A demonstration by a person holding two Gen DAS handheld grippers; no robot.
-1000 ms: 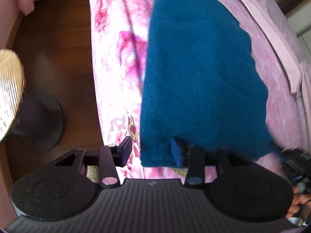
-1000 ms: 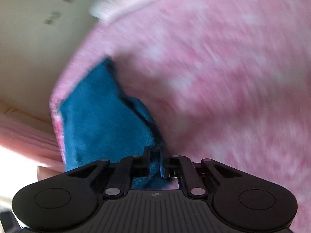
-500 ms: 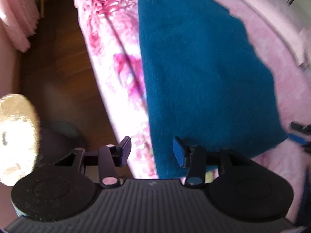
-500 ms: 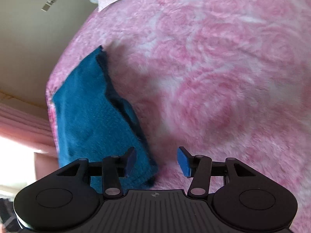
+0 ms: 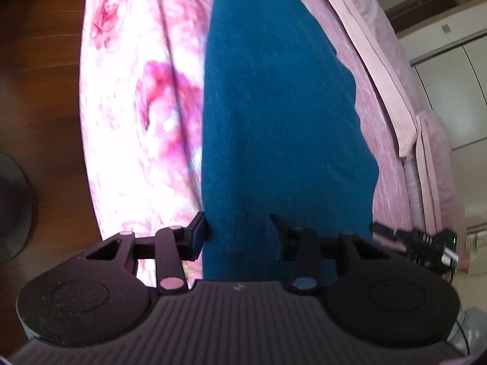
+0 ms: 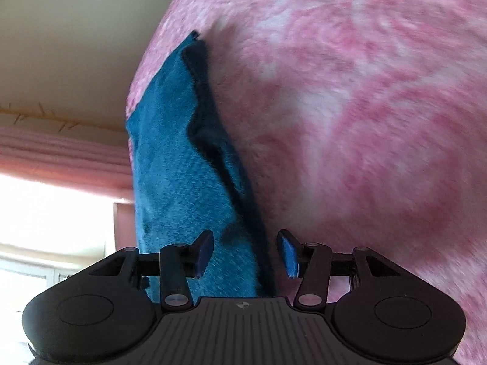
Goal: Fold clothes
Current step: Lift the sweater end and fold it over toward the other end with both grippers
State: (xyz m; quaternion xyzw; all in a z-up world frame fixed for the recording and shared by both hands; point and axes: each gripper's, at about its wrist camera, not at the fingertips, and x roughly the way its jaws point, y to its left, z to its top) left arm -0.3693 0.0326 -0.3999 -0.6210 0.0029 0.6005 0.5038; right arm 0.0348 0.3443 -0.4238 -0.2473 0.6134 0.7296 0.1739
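While a teal cloth (image 5: 283, 115) lies folded on the pink bed (image 6: 365, 106), dark wood floor (image 5: 39, 60) lies left; left gripper (image 5: 237, 234) closing around its near edge, right gripper (image 6: 245, 251) parted over it.

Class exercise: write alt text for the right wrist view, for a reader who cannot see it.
A folded teal cloth lies on a pink fleecy bedspread, its near end between the parted fingers of the right hand-held gripper, which do not press on it.
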